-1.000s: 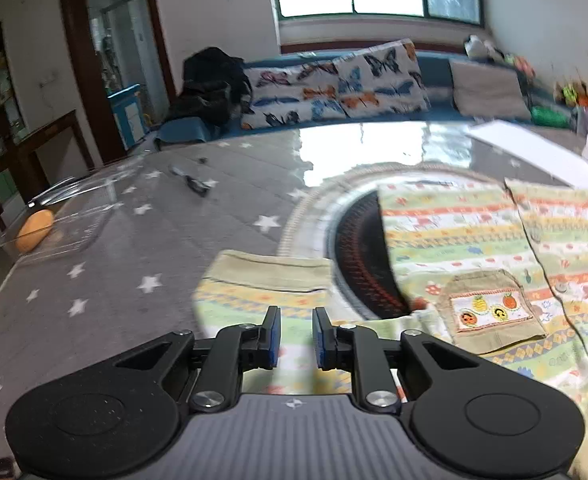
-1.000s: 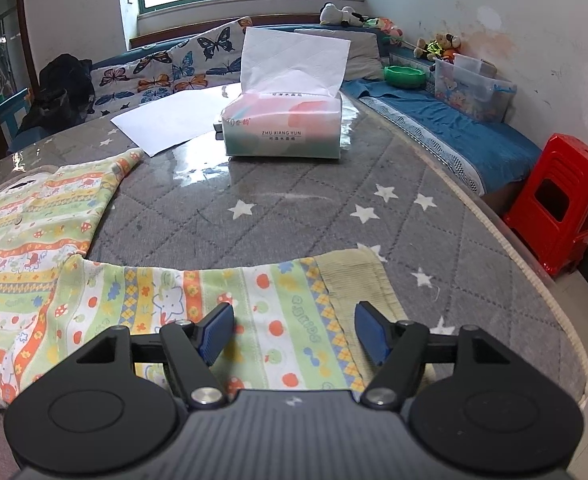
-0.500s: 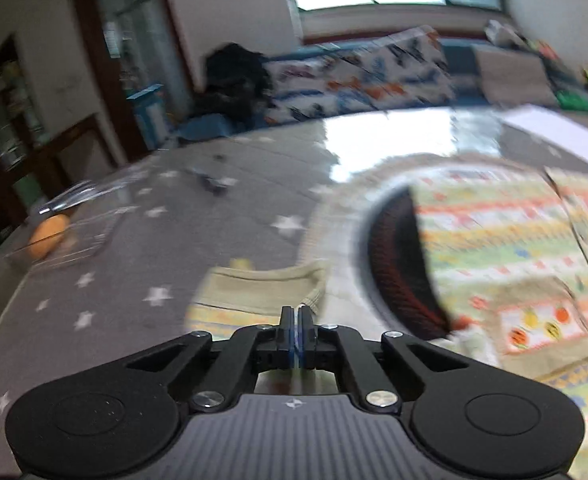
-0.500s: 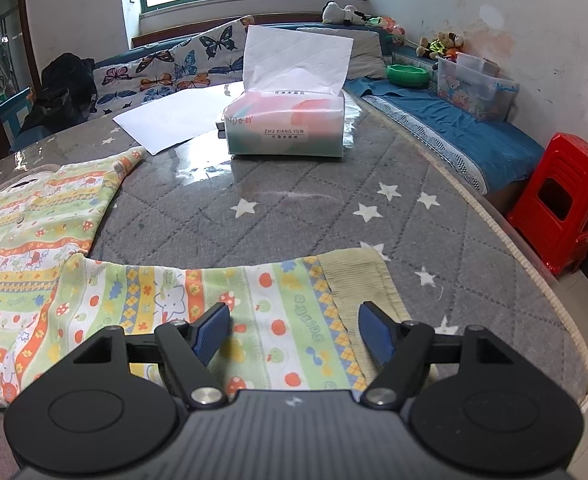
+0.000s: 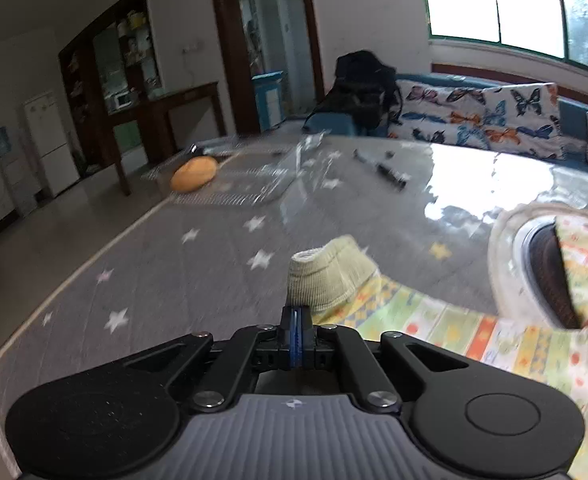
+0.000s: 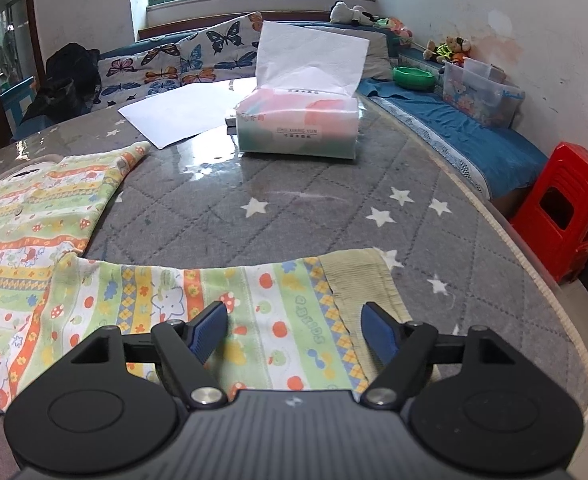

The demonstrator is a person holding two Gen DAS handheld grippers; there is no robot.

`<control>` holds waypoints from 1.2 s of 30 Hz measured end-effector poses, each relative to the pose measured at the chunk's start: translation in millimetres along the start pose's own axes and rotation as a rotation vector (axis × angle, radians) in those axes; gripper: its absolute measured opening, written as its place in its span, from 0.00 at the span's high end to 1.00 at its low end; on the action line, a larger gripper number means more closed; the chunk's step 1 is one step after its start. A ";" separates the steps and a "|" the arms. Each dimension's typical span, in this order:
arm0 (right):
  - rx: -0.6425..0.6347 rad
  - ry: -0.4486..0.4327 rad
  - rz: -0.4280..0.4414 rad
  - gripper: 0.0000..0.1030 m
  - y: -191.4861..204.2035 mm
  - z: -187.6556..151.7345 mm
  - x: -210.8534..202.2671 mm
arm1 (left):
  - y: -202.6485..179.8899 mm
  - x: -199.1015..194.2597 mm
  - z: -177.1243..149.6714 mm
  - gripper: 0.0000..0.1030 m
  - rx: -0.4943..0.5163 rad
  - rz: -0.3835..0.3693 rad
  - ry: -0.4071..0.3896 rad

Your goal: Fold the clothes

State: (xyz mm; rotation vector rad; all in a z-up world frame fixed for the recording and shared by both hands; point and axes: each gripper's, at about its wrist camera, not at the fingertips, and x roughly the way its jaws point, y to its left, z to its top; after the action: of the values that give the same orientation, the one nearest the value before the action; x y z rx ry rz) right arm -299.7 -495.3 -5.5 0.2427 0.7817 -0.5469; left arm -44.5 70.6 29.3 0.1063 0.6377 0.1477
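Note:
A child's patterned garment (image 6: 142, 300) with green, orange and yellow stripes lies spread on the grey star-print table (image 6: 313, 200). In the left wrist view my left gripper (image 5: 295, 322) is shut on the left sleeve, and its ribbed green cuff (image 5: 325, 280) is lifted and bunched just ahead of the fingers. The striped sleeve (image 5: 473, 328) trails off to the right. In the right wrist view my right gripper (image 6: 294, 330) is open, its blue pads either side of the right sleeve (image 6: 254, 312), close to the ribbed cuff (image 6: 361, 284).
A tissue pack (image 6: 297, 120) and a white sheet of paper (image 6: 178, 112) sit at the table's back. A clear tray with an orange fruit (image 5: 194, 174) and a small dark object (image 5: 389, 172) lie on the left side. A red stool (image 6: 565, 208) stands beyond the right edge.
My left gripper went from open around the left sleeve to shut on it, then lifted the cuff and swung its view to the left. The right gripper stayed open over the right sleeve.

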 end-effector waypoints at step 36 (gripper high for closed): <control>-0.065 -0.022 -0.060 0.27 -20.9 17.6 -2.4 | -150.4 -83.8 -16.8 0.94 0.269 -0.514 0.061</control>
State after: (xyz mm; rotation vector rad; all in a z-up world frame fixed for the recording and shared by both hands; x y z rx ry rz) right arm -302.1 -518.9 8.3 0.1538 0.7860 -0.5789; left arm -105.3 -90.8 43.2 0.1942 0.7246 -0.4335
